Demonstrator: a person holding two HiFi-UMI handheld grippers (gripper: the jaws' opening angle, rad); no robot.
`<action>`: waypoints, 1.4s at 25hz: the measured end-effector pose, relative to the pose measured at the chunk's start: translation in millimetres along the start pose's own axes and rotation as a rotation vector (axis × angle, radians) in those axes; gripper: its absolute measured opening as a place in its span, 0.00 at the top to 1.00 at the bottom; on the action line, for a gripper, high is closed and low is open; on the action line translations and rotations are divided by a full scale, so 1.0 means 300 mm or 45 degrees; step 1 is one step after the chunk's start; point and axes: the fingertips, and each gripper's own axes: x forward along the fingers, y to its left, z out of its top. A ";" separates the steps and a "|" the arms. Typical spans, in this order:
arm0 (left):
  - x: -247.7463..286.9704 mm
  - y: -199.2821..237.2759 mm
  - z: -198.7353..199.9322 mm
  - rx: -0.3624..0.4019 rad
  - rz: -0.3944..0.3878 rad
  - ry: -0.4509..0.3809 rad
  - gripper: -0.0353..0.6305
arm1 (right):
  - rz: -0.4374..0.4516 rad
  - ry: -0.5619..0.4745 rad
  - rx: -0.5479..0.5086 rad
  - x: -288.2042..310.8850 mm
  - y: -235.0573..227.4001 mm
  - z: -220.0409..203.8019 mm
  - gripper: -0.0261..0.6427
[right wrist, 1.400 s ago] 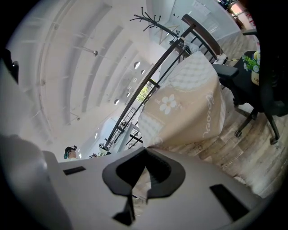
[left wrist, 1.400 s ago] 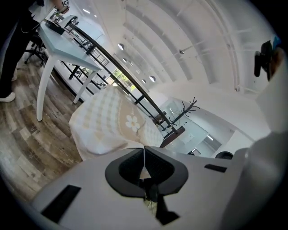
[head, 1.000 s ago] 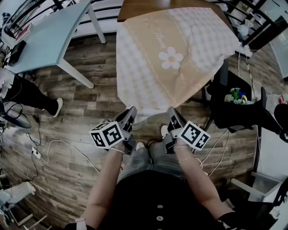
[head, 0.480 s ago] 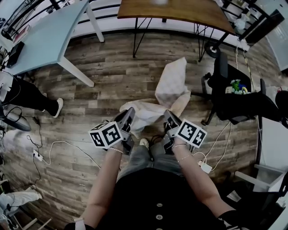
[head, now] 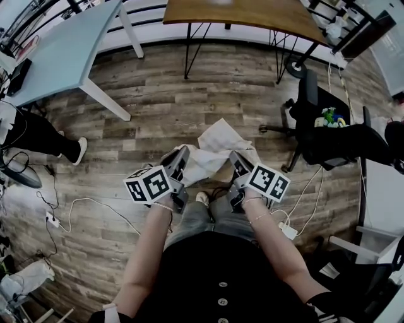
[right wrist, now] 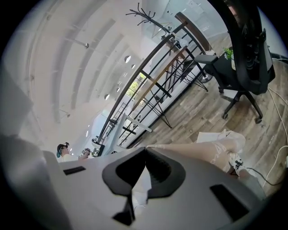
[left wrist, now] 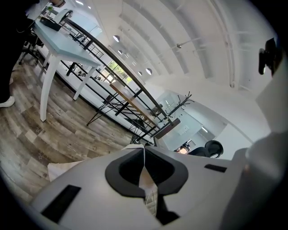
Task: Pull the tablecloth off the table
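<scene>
The cloth [head: 211, 146] lies crumpled on the wood floor [head: 158, 107], well apart from the brown table [head: 246, 12] at the top. Its near edge reaches the tips of the left gripper [head: 182, 159] and the right gripper [head: 235, 159]. A black chair [head: 328, 135] stands to its right.

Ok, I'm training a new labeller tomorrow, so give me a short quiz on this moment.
1. True or false: the tablecloth is off the table.
2. The left gripper is: A) open B) shut on the tablecloth C) shut, empty.
3. What else holds the tablecloth?
Key: 1 true; 2 B; 3 the right gripper.
</scene>
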 end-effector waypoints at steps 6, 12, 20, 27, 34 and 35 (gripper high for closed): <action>-0.013 -0.019 -0.013 -0.017 -0.012 -0.022 0.92 | 0.015 -0.020 -0.010 -0.027 0.001 0.003 0.92; -0.033 -0.017 -0.031 -0.024 -0.004 -0.029 0.92 | 0.018 -0.004 -0.025 -0.036 -0.003 -0.022 0.92; -0.039 -0.029 -0.044 -0.018 0.009 -0.030 0.92 | 0.023 0.014 -0.058 -0.049 -0.008 -0.035 0.92; -0.047 -0.021 -0.050 -0.025 0.017 -0.034 0.92 | 0.017 0.032 -0.087 -0.047 -0.006 -0.047 0.92; -0.054 -0.018 -0.056 -0.022 0.018 -0.027 0.92 | 0.017 0.034 -0.086 -0.046 -0.007 -0.051 0.92; -0.054 -0.018 -0.057 -0.021 0.016 -0.025 0.92 | 0.017 0.033 -0.082 -0.046 -0.008 -0.051 0.92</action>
